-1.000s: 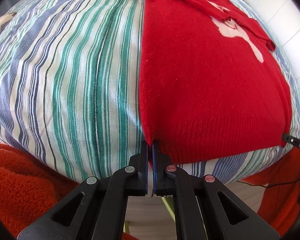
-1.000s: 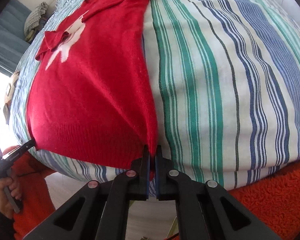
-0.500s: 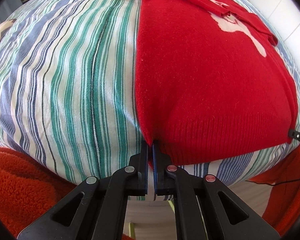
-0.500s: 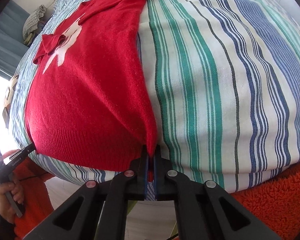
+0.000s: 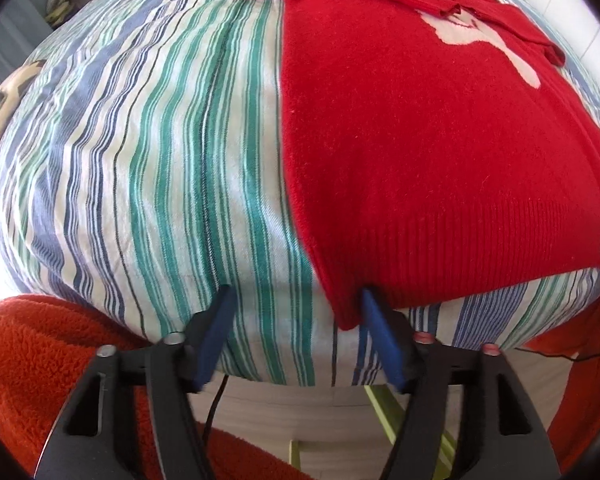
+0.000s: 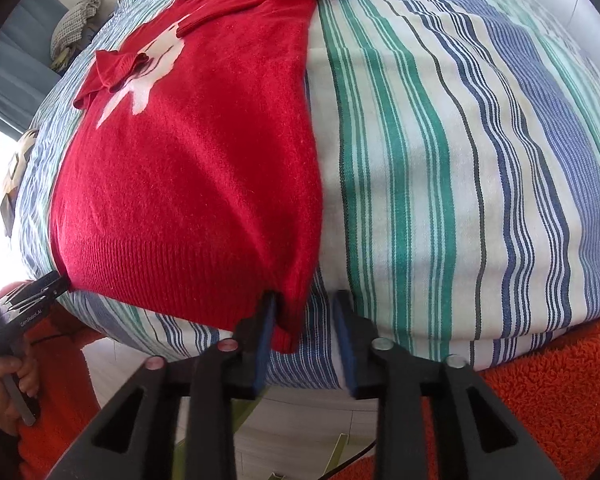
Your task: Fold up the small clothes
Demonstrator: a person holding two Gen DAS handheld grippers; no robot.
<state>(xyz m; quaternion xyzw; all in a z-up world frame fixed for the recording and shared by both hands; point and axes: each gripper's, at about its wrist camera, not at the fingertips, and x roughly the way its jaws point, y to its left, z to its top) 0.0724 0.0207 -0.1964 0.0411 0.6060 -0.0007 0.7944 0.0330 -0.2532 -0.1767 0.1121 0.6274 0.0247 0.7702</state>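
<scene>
I am looking at a striped bedsheet (image 5: 148, 168) filling both views, blue, green and white, rounded over the near edge of the bed. On it the red knit sweater (image 5: 428, 168) is lying flat, front up with a white motif (image 5: 488, 40), taking up the 1 to 3 o'clock part of the left wrist view and the 9 to 12 o'clock part of the right wrist view (image 6: 196, 168). Its sleeves appear to be folded across the chest.

I am judging it soft, light and a little clingy: the fuzzy knit will drape and stretch rather than hold a crease. The ribbed hem (image 5: 472, 256) looks the firmest place to grip, at its two corners.

My left gripper (image 5: 296, 316) is standing wide open, its right finger touching the hem corner at 6 o'clock. My right gripper (image 6: 304, 320) is also parted, the other hem corner hanging between its fingers, unclamped.
</scene>
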